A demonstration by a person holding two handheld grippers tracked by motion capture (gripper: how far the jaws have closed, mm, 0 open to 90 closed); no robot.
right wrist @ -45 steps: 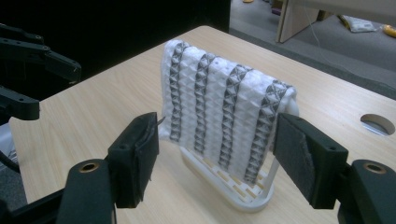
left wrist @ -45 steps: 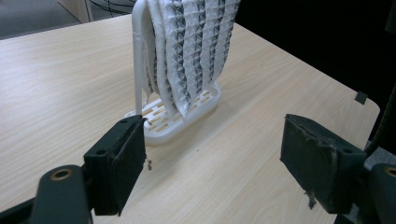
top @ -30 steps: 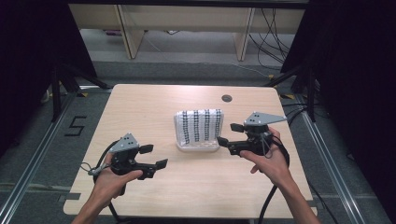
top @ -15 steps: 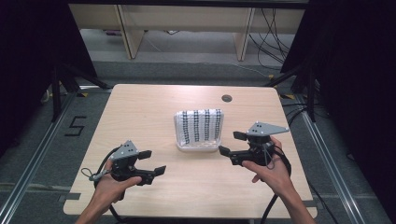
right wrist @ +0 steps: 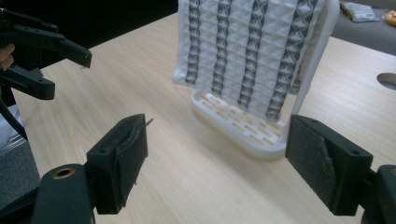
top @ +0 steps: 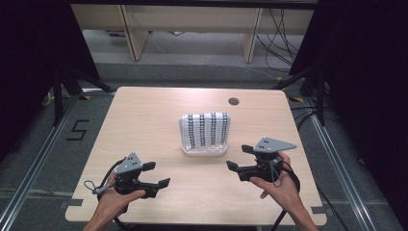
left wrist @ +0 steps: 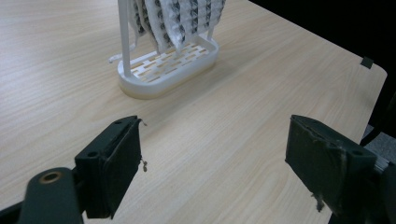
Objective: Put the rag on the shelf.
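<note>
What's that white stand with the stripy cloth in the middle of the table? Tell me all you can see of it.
The stand looks like white plastic: an oval base with slots cut through it and a thin upright hoop frame. A white cloth with dark stripes and a raised, quilted-looking texture hangs over the frame, ending just above the base. It stands upright near the middle of the wooden table. Both pairs of jaws are open and well clear of it; nothing else touches it.

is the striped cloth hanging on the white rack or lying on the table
Hanging. The black-and-white striped cloth drapes over the white plastic rack, its lower edge above the slotted base.
</note>
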